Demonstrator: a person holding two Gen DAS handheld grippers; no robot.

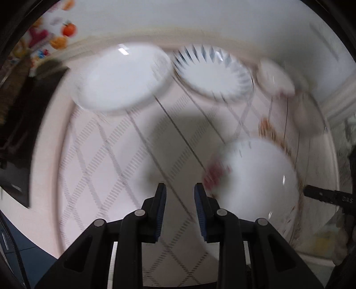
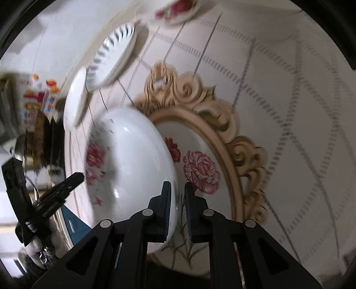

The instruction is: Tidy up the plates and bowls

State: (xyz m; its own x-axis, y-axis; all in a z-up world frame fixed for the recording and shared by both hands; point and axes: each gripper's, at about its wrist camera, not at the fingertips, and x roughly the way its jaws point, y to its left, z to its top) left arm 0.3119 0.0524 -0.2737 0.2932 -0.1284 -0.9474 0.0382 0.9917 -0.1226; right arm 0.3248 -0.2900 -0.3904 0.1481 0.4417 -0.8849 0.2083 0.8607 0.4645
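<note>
A white bowl with red roses stands on the patterned tablecloth, partly over a gold-framed rose print. My right gripper straddles the bowl's right rim, jaws slightly apart, with a gap showing beside the rim, so it is open. In the left wrist view the same bowl lies just right of my left gripper, which is open above the cloth with nothing between its fingers. A plain white plate and a blue-striped plate lie side by side farther back. The picture is blurred.
A small rose-patterned dish sits beyond the striped plate. Colourful packaging and dark objects stand past the table's left edge. The other gripper hovers left of the bowl; a black part of the right one shows at right.
</note>
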